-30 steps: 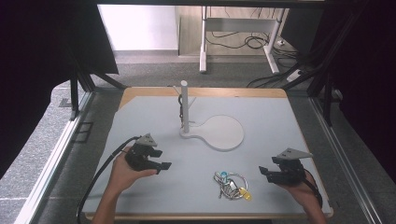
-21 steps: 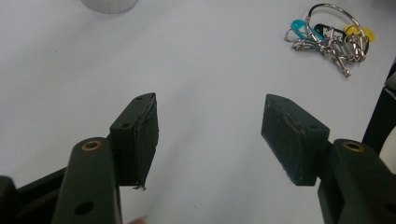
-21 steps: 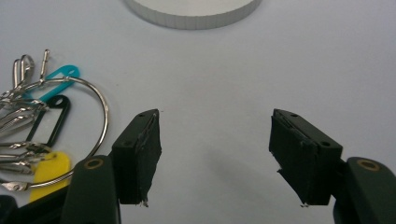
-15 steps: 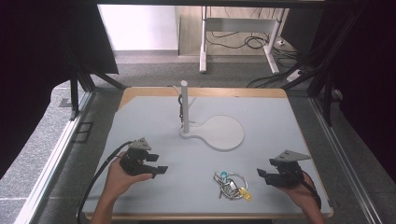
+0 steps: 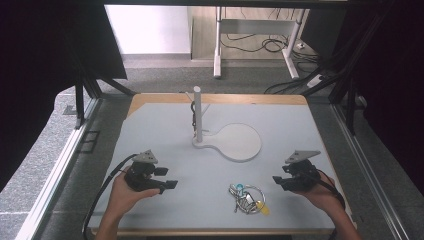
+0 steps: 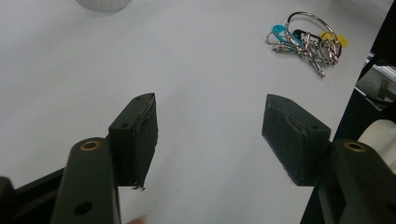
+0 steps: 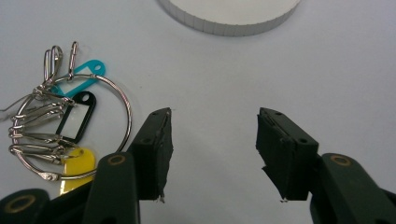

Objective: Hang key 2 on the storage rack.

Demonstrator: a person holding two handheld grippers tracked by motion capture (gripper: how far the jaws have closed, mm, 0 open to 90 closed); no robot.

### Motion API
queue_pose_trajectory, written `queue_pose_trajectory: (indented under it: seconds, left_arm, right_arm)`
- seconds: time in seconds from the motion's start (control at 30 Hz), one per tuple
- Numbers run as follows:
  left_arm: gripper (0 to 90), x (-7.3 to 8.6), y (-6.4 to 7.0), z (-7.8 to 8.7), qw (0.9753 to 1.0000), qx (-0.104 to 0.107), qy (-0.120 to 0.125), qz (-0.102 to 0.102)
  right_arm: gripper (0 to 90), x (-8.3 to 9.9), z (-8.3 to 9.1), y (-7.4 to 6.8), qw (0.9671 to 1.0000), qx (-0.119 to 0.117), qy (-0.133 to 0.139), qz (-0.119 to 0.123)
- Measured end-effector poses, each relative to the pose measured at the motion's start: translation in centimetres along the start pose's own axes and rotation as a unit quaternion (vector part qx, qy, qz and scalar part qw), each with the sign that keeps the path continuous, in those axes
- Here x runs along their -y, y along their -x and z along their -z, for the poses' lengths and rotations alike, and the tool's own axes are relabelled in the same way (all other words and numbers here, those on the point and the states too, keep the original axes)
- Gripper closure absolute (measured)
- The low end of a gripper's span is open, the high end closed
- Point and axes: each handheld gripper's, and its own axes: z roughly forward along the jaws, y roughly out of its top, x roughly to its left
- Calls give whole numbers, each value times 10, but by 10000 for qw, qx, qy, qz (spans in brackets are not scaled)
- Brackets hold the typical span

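Both hands have drawn back toward the near edge of the table since a second ago, the left one most. Left gripper (image 5: 167, 184) hovers low, jaws spread and empty, pointing right toward the key ring (image 5: 247, 198). Right gripper (image 5: 278, 179) sits just right of the ring, jaws also spread and empty, pointing left. Beyond lies the white stand (image 5: 235, 142) with its upright post (image 5: 198, 112) on the table (image 5: 150, 130).
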Motion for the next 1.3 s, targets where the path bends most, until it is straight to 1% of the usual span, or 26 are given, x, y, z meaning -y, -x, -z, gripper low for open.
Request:
queue_pose_trajectory:
  seconds: [0.07,0.1,0.2,0.23,0.3,0.4,0.43,0.5,0.53,0.57,0.67,0.77,0.9,0.97,1.13,1.2,1.23,1.3]
  left_arm:
    - [364,2,0,-2,10000,1,-27,58]
    - [364,3,0,-3,10000,9,-49,56]
    - [364,5,-1,-3,9999,8,-104,82]
    - [364,6,-2,-3,9999,12,-85,99]
    - [364,7,-2,-2,9999,-18,-122,94]
    - [363,7,-2,-2,9999,-5,-114,90]
    - [363,8,-1,-2,9999,-3,-119,87]
    - [363,8,0,-2,9999,74,-99,99]
    - [361,8,1,-2,9999,65,-112,101]
    - [361,8,1,-1,9999,46,-115,110]
    - [362,8,1,0,9999,7,-125,114]
    - [362,8,1,-1,9998,-8,-158,112]
    - [361,9,2,0,9998,20,-173,114]
    - [361,9,2,0,9998,29,-160,121]
    - [361,9,2,-1,9997,6,-198,114]
    - [361,9,2,-1,9997,8,-206,113]
    - [360,9,2,-1,9997,6,-204,113]
    - [360,10,2,0,9998,22,-180,117]
  right_arm:
    - [501,-9,-4,1,9995,-6,-312,72]
    - [519,-12,-7,1,9991,-37,-422,86]
    - [568,-21,-17,0,9969,-234,-739,111]
    - [584,-23,-20,-1,9960,-311,-822,152]
    - [610,-28,-26,-7,9942,-474,-947,184]
    - [630,-33,-35,-17,9898,-727,-1186,316]
    - [635,-35,-38,-19,9881,-790,-1268,355]
    - [641,-37,-44,-23,9847,-901,-1444,380]
    - [643,-39,-47,-25,9827,-946,-1539,398]
    - [650,-40,-49,-27,9813,-969,-1615,407]
    - [665,-43,-52,-29,9791,-1006,-1713,446]
    - [682,-44,-55,-32,9765,-1012,-1854,434]
    - [711,-46,-60,-36,9715,-1064,-2080,401]
    - [721,-47,-62,-37,9701,-1027,-2168,365]
    - [745,-48,-67,-38,9651,-1031,-2382,343]
    - [766,-48,-69,-39,9633,-1063,-2436,375]
    - [785,-48,-71,-39,9623,-1033,-2488,368]
    - [818,-48,-73,-40,9614,-983,-2545,366]
